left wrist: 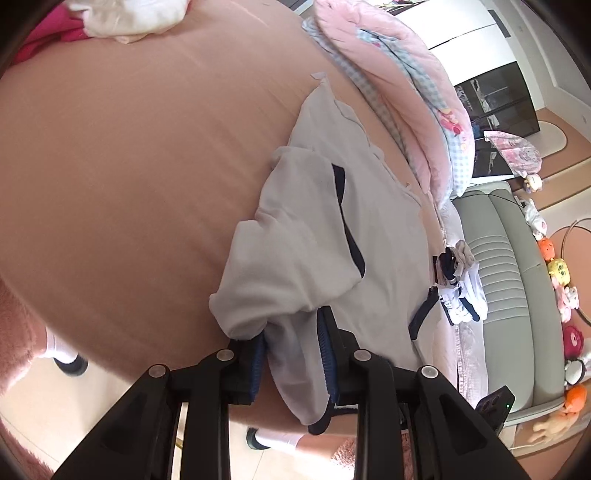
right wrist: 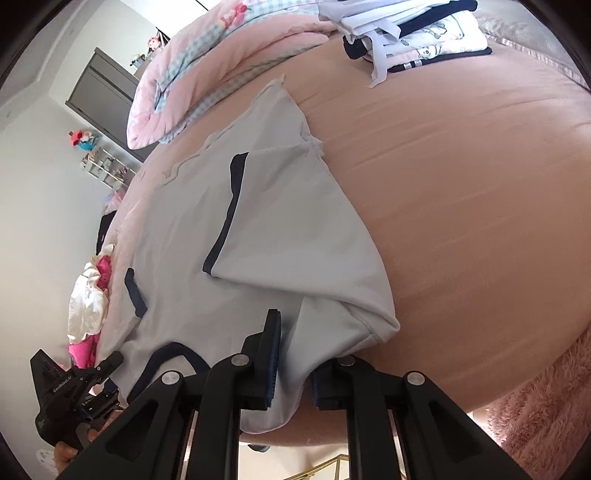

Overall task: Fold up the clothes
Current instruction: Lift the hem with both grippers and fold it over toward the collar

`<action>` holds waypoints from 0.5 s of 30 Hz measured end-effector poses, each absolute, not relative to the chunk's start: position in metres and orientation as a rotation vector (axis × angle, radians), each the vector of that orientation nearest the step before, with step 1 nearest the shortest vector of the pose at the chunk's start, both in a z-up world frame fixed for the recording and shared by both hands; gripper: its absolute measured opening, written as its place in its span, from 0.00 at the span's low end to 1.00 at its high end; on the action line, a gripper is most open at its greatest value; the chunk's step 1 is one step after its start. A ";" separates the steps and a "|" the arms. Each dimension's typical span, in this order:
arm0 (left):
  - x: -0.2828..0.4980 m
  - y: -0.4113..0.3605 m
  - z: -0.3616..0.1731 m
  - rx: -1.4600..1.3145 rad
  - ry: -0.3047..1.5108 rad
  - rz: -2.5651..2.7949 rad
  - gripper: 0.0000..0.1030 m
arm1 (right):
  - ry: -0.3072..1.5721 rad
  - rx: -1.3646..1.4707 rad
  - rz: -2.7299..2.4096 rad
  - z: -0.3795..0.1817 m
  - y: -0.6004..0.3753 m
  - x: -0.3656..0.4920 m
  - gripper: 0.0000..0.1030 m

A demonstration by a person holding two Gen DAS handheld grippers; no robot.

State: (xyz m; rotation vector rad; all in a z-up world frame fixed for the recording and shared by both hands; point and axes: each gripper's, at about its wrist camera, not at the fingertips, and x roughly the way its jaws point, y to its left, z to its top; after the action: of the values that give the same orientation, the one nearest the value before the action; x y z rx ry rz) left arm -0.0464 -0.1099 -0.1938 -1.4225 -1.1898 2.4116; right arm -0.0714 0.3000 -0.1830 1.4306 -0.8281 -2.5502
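Observation:
A pale grey T-shirt [left wrist: 314, 236] with navy trim lies on the pinkish-brown bed [left wrist: 129, 166], one sleeve folded over its body. At its near edge my left gripper [left wrist: 293, 354] is shut on a bunched fold of the shirt, the cloth hanging down between the blue pads. The right wrist view shows the same T-shirt [right wrist: 258, 229] from the other side. There my right gripper [right wrist: 293, 365] is shut on the shirt's hem corner, with cloth pinched between its fingers. The left gripper [right wrist: 74, 387] appears at the lower left of that view, near the navy collar.
A stack of folded clothes [right wrist: 406, 33] sits at the bed's far end, beside a rolled pink quilt [right wrist: 221, 62]. Unfolded white and pink garments [left wrist: 125, 18] lie in a heap. A grey padded headboard [left wrist: 509, 266] and plush toys [left wrist: 557, 266] are at the right. The person's feet [left wrist: 62, 354] stand by the bed's edge.

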 end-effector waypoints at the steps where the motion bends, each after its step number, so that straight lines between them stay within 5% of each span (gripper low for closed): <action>1: -0.044 -0.108 -0.196 -1.427 -1.179 2.411 0.22 | -0.803 1.448 -2.548 -0.185 0.298 -0.073 0.12; 5: -0.046 -0.107 -0.200 -1.444 -1.162 2.394 0.25 | -0.758 1.468 -2.559 -0.187 0.289 -0.081 0.19; 7: -0.052 -0.105 -0.200 -1.426 -1.168 2.356 0.44 | -0.743 1.458 -2.552 -0.186 0.286 -0.082 0.24; 8: -0.054 -0.103 -0.199 -1.427 -1.139 2.352 0.45 | -0.715 1.460 -2.558 -0.185 0.284 -0.082 0.23; 9: -0.057 -0.100 -0.196 -1.450 -1.081 2.371 0.38 | -0.684 1.462 -2.570 -0.184 0.284 -0.081 0.20; 10: -0.058 -0.097 -0.192 -1.470 -1.017 2.406 0.05 | -0.662 1.463 -2.577 -0.183 0.284 -0.080 0.03; 15: -0.056 -0.098 -0.191 -1.478 -0.999 2.403 0.04 | -0.664 1.429 -2.555 -0.176 0.286 -0.074 0.01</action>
State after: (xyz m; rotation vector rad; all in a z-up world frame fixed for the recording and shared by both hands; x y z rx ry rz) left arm -0.0557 -0.0977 -0.1912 -1.4776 -0.9994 2.4027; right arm -0.0742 0.2863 -0.1758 1.4285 -0.6636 -2.5552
